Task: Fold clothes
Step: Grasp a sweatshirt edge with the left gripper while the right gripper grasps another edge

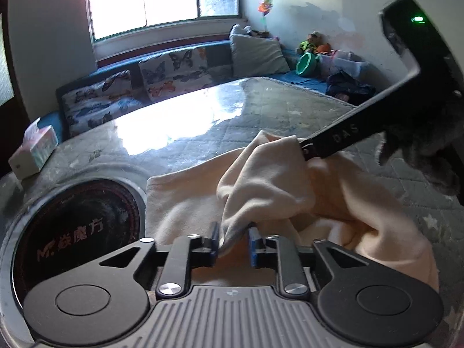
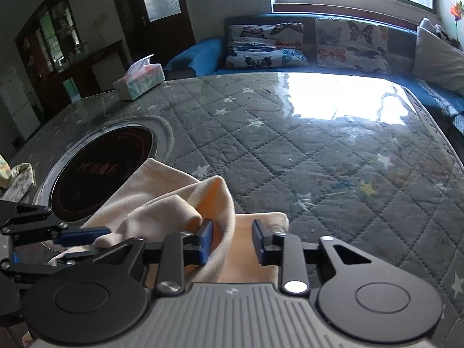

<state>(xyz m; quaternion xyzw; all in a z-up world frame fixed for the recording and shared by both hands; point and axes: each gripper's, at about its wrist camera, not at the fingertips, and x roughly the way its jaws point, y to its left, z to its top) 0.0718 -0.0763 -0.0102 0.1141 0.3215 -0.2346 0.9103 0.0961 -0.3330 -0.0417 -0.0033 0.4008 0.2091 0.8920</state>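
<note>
Left wrist view — left claw (image 1: 233,239) pinches cream garment (image 1: 269,182) (bunched between pads); right claw (image 2: 232,239) gapes, astride cloth.

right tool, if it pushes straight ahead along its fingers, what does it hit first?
Most likely the cream garment itself: a fold already lies between the right tool's fingers, against the left pad. Beyond it is the quilted table cover. Depth is hard to judge in the fisheye view.

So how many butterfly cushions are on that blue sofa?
2: one butterfly cushion toward the sofa's left end, another beside it, under the window. Others may be hidden.
</note>
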